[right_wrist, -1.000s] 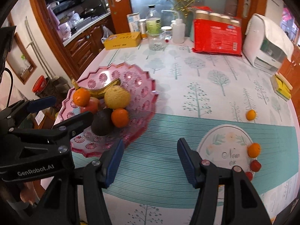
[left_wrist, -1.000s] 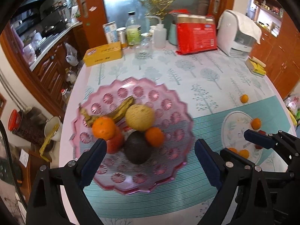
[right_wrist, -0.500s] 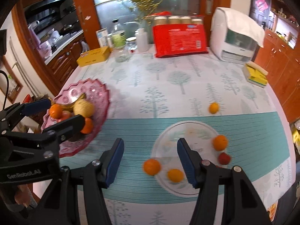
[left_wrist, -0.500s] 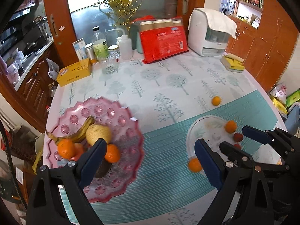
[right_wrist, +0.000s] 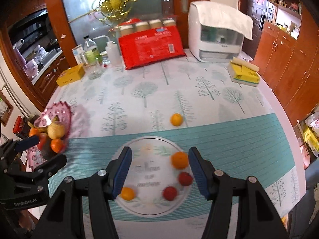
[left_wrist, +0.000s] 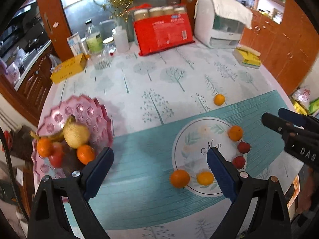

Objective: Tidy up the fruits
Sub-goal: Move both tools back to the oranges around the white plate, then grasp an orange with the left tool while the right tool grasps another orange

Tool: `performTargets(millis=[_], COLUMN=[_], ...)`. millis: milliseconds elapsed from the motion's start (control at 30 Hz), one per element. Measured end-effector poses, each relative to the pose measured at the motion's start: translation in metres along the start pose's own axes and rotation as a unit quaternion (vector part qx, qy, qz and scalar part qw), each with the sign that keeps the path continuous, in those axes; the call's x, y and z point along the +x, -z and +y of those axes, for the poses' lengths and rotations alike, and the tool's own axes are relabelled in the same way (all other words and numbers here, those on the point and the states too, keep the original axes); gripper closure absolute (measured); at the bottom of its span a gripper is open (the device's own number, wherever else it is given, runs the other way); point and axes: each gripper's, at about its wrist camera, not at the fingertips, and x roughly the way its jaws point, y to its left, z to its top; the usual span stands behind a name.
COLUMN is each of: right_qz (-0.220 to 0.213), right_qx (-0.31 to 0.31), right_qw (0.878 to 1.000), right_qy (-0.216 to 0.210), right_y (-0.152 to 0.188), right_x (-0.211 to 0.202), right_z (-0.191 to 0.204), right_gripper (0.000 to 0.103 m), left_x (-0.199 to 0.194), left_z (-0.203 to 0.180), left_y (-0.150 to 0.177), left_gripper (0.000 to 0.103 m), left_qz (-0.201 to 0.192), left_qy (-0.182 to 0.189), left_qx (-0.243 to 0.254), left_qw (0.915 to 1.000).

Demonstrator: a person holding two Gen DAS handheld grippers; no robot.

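The right gripper [right_wrist: 159, 171] hangs with fingers spread wide and empty over the round white printed patch [right_wrist: 143, 181] of the bench cloth. The left gripper [left_wrist: 159, 171] is likewise wide open and empty, nearer the pink scalloped glass dish [left_wrist: 87, 111].

On that patch's near edge lies a small yellow-orange citrus [right_wrist: 127, 193]; beside it are two small red bumpy fruits [right_wrist: 170, 192], and at the patch's right edge a round orange mandarin [right_wrist: 179, 160]. These look light, and the red ones probably soft and easily bruised, so a gentle pinch across the widest part should suit. The smooth mandarins may roll.

Beyond the patch sits a lone mandarin [right_wrist: 176, 119].
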Motion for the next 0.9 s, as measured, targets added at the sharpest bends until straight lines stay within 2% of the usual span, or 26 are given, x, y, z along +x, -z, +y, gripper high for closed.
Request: performTargets(millis=[233, 567, 733, 900], right_qz=[0.033, 0.083, 0.111, 0.127], right_qx=[-0.036, -0.073, -0.080, -0.090], right_qw=[0.999, 0.993, 0.988, 0.985], right_qy=[-0.011, -0.049, -0.067, -0.079], right_y=[-0.002, 0.009, 0.016, 0.020], right_x=[0.037, 0.088, 0.109, 0.123], right_z=[-0.032, -0.044, -0.044, -0.041], right_gripper=[0.043, 0.044, 0.044, 0.044], left_x=[0.030, 0.075, 0.090, 0.103], left_z=[-0.015, -0.017, -0.011, -0.001], left_y=[0.016, 0.043, 0.053, 0.067], left_gripper=[0.009, 0.009, 0.009, 0.009], left_qz=[0.032, 0.083, 0.097, 0.115], left_qy=[-0.024, -0.051, -0.058, -0.044], left_qx=[-0.050, -0.116, -0.142, -0.185], left_qw=[0.9980, 0.9884, 0.9835, 0.9749])
